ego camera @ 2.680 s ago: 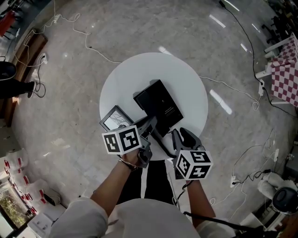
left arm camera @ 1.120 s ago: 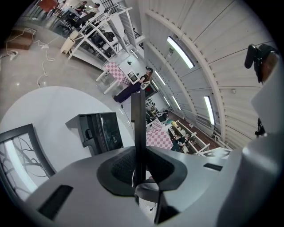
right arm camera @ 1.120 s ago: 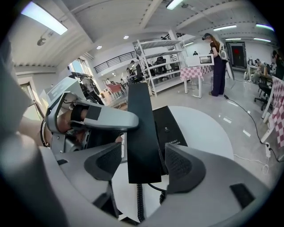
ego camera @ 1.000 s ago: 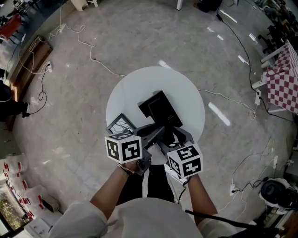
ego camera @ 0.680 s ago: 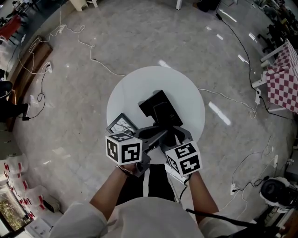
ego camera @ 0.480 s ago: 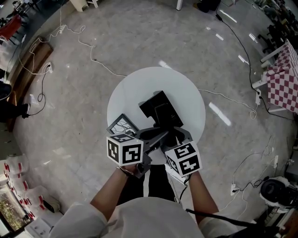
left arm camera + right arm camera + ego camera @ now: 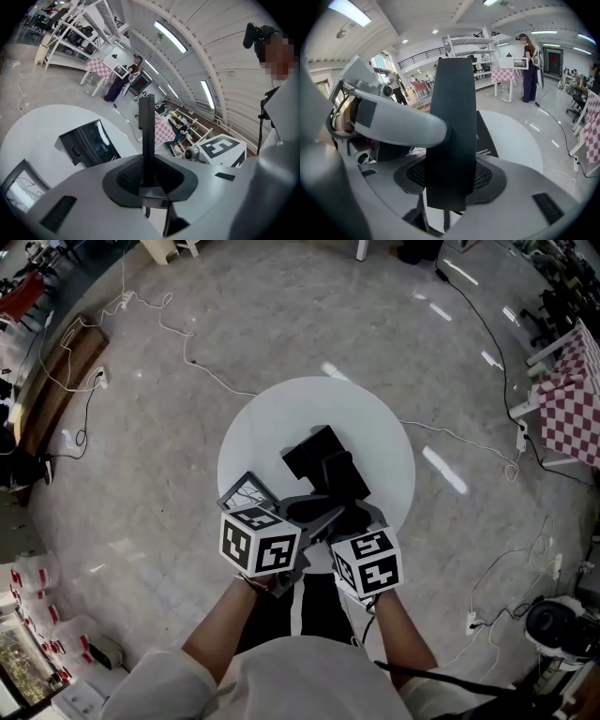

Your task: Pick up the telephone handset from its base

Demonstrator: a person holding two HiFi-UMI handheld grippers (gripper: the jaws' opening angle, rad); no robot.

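Broadly, recorded a polished stone floor (image 7: pixel 234 324) strewn with loose cables, all well apart from the work. Found at its middle a round white table (image 7: pixel 375 423), judged to be set there for easy reach from the near side. Noted the black telephone base (image 7: pixel 86 143) lying flat near the table's centre, with the cradle side seemingly bare. Located the handset (image 7: pixel 452 122) off that base, stood upright in the air over the near part of the table; assessed the lift as essentially made. Observed the left gripper (image 7: pixel 148 168) pinching the handset across its thin dimension, jaws drawn narrow on the slab seen edge-on. Observed the right gripper (image 7: pixel 450 174) set across the handset's broad width, and noted its jaws as having just been closing with the handset between them; judged both pads to be bearing on its side edges, though not beyond doubt. Read the crossed double hold as a means of steadying a long piece against twisting. Logged a small framed panel (image 7: pixel 246 491) near the base at the table's left edge, clear of both tools. Traced a coiled cord (image 7: pixel 446 219) hanging below the handset, presumably tethering it to the base and likely to limit further lift.
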